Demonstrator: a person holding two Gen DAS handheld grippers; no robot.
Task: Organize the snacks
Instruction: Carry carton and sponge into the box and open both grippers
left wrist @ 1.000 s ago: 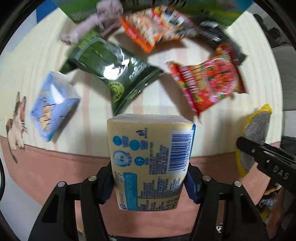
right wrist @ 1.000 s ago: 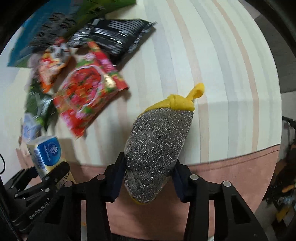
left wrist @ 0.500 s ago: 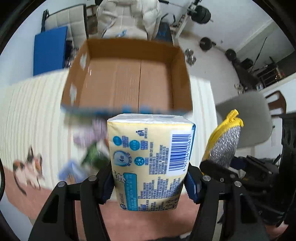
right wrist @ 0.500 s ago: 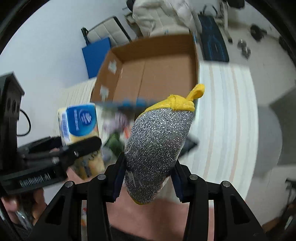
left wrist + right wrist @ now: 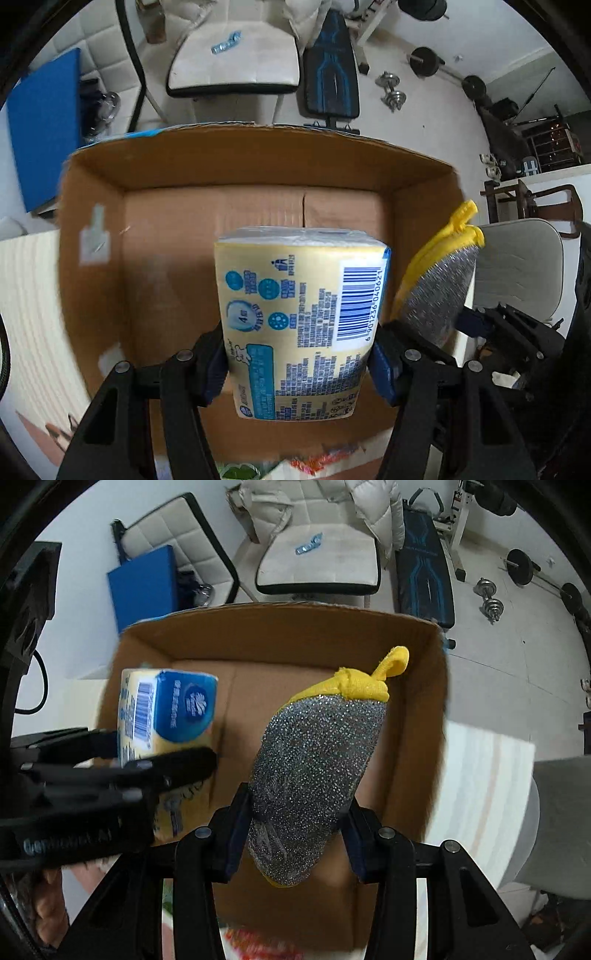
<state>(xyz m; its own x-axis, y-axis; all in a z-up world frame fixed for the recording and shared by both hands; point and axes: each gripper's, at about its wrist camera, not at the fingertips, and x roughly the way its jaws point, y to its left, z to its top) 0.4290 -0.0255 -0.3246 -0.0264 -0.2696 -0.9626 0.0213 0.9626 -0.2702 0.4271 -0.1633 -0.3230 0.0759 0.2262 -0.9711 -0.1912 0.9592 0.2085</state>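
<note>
My left gripper [image 5: 297, 363] clamps a tissue pack [image 5: 299, 321], my right gripper [image 5: 293, 840] a scouring pad [image 5: 314, 775], cardboard box [image 5: 258, 170] beneath both.

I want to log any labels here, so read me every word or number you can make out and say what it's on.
"6 901236 040621": beside the barcode on the yellow tissue pack held in the left gripper.
"4": in a round badge on that pack.
"GenRobot.AI", blurred: on the left gripper's body, right wrist view.
The pack's other print is too small to read.
The scouring pad and cardboard box show none.
</note>
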